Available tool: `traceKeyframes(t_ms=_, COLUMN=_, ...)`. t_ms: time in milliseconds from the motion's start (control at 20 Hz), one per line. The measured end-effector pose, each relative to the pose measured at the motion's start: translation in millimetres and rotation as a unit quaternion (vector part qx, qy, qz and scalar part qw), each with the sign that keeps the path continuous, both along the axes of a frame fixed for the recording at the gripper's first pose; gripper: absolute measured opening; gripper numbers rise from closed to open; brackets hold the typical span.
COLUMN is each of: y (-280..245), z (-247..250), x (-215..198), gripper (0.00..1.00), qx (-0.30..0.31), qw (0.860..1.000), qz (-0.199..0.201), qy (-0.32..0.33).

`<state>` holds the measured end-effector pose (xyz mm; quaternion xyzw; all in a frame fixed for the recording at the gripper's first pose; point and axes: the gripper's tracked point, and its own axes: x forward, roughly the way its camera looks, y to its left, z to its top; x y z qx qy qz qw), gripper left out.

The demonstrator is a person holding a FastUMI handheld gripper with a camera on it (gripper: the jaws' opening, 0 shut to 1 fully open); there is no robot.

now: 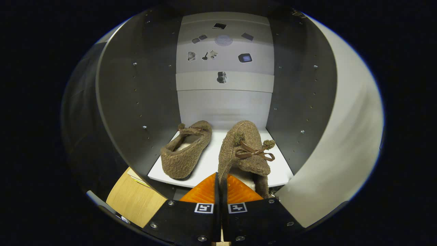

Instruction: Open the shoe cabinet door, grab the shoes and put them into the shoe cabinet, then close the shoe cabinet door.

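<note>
Gripper view, cabinet open. My gripper (221, 186) has its fingers nearly together, pinching the left side wall of the right slipper (246, 150) at its near end; the slipper rests on the white shelf (211, 160) inside the cabinet (136, 102). The left slipper (186, 153) lies on the same shelf, apart from it. The open door (341, 136) stands at right.

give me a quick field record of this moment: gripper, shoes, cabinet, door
gripper: gripper shut on the right shoe's side wall
right shoe: right shoe, bow on top, over the shelf's front edge
left shoe: left shoe lying on the shelf, apart from the other
shelf: white shelf
cabinet: cabinet, dark side walls
door: door open, to the right
</note>
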<state>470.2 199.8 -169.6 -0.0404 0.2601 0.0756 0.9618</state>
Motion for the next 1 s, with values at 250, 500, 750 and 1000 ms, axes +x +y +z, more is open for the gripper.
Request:
traceKeyframes(t_ms=250, y=6, z=-7, x=37, gripper=0.01, qx=-0.008, qw=1.0, qz=0.014, qy=0.009)
traceKeyframes(t_ms=500, y=8, z=-16, x=72, gripper=0.01, qx=0.001, qw=0.999, qz=0.013, qy=0.038)
traceKeyframes(t_ms=750, y=5, z=-25, x=101, gripper=0.01, qx=-0.009, qw=0.998, qz=0.015, qy=0.061)
traceKeyframes(t_ms=1000, y=10, z=-38, x=112, gripper=0.04, qx=-0.011, qw=0.997, qz=0.02, qy=0.071)
